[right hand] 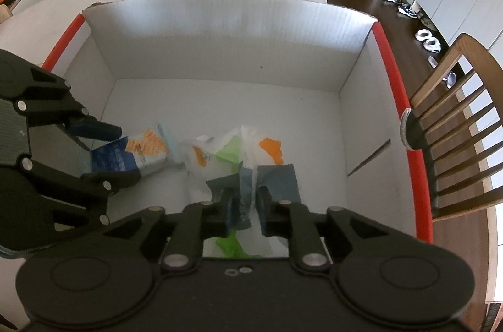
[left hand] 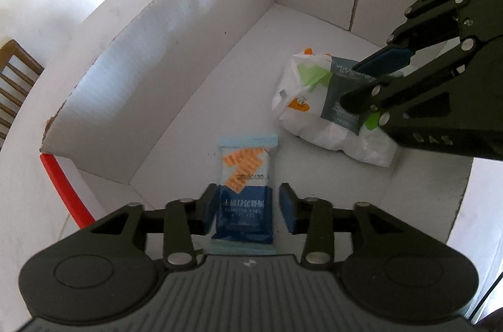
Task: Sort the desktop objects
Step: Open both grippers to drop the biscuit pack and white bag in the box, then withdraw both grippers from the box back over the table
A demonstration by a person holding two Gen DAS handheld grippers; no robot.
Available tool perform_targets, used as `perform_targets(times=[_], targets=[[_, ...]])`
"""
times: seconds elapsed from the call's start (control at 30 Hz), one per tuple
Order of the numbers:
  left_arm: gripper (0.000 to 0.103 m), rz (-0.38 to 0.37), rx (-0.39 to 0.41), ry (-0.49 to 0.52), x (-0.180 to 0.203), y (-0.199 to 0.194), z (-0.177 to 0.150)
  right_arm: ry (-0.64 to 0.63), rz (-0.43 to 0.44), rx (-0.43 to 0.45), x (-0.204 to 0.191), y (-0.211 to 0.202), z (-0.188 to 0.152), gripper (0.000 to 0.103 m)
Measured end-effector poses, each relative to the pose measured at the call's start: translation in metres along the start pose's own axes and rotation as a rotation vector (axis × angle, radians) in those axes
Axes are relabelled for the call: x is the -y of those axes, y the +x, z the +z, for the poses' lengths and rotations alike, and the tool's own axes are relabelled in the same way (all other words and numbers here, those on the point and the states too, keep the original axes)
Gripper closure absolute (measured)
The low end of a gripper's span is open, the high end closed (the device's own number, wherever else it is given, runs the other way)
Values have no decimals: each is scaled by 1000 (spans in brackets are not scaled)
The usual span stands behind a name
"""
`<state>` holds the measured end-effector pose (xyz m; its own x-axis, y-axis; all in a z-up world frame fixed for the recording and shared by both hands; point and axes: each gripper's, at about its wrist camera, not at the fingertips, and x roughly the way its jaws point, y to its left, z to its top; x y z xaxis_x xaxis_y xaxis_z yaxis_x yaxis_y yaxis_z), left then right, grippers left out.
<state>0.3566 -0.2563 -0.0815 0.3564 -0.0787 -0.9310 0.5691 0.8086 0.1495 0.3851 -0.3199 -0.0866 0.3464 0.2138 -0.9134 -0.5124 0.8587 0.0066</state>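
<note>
Both grippers down inside the white cardboard box (right hand: 220,49). Left gripper (left hand: 248,206) parted around the blue-and-orange sachet (left hand: 243,175) on the box floor, near the front edge; pads just clear of it. Right gripper (right hand: 248,206) likewise slightly open astride the grey packet (right hand: 279,178), atop the white plastic bag (right hand: 220,156) mid-floor. Risk on lifting away: film snagging on a pad and dragging a packet back out.

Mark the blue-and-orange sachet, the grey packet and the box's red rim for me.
blue-and-orange sachet (left hand: 243,190): left wrist view, its printed middle.
grey packet (right hand: 279,178): right wrist view, its flat face right of the fingers.
red rim (right hand: 394,74): right wrist view, the box's right-hand edge.
</note>
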Motion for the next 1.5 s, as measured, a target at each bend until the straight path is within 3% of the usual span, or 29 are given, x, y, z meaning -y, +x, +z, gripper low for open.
perform_targets(times=[0.1, 0.6, 0.67, 0.77, 0.97, 1.07, 1.13, 1.5], targets=[[47, -21, 20, 6, 0, -5, -3, 15, 9, 6, 3, -4, -1, 70], [47, -10, 88, -50, -5, -48, -13, 53, 21, 63, 11, -36, 0, 70], [47, -16, 99, -61, -6, -52, -13, 59, 27, 64, 11, -42, 1, 68], [47, -22, 120, -68, -7, -59, -16, 66, 42, 80, 11, -50, 0, 55], [47, -26, 157, -95, -7, -72, -21, 75, 45, 110, 6, -64, 0, 55], [47, -39, 188, -111, -9, -86, -25, 80, 50, 129, 4, -71, -2, 50], [38, -38, 208, -117, -10, -92, -28, 84, 49, 148, 3, -79, -3, 45], [26, -59, 272, -143, -15, -120, -53, 124, 60, 244, -8, -113, -11, 25]])
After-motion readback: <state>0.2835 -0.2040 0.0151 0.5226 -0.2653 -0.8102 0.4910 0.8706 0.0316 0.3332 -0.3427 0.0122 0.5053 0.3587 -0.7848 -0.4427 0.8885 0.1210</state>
